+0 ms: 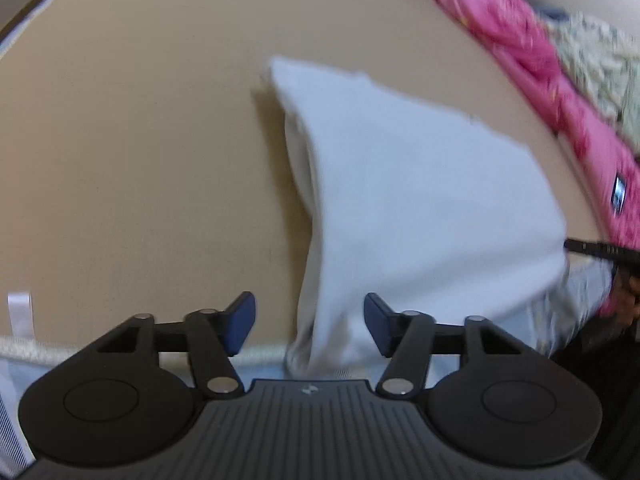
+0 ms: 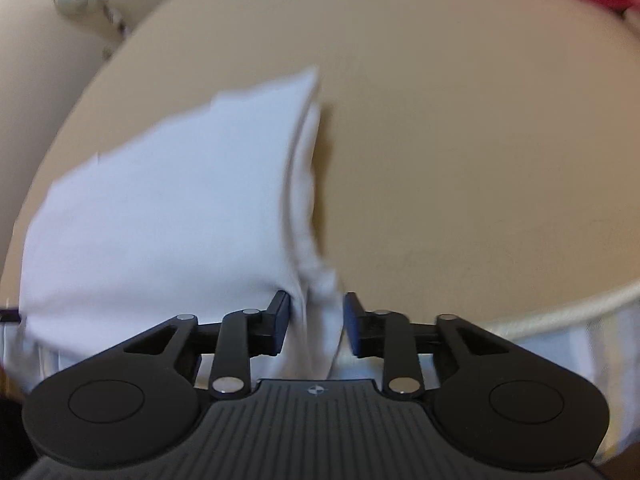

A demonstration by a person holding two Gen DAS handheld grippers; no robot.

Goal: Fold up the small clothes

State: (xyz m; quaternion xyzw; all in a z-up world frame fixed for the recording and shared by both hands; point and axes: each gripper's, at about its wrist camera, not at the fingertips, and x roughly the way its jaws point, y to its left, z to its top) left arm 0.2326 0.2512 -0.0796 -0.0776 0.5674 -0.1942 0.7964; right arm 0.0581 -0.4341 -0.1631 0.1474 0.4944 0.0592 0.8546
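Both grippers, left [image 1: 310, 322] and right [image 2: 316, 324], gape around white cloth [image 1: 420, 184] edges; bare tan table [image 1: 140, 160] beyond.

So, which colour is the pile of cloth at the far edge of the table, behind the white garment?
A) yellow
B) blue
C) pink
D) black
C: in the left wrist view the pile along the far edge of the table, beyond the white garment, is bright pink.
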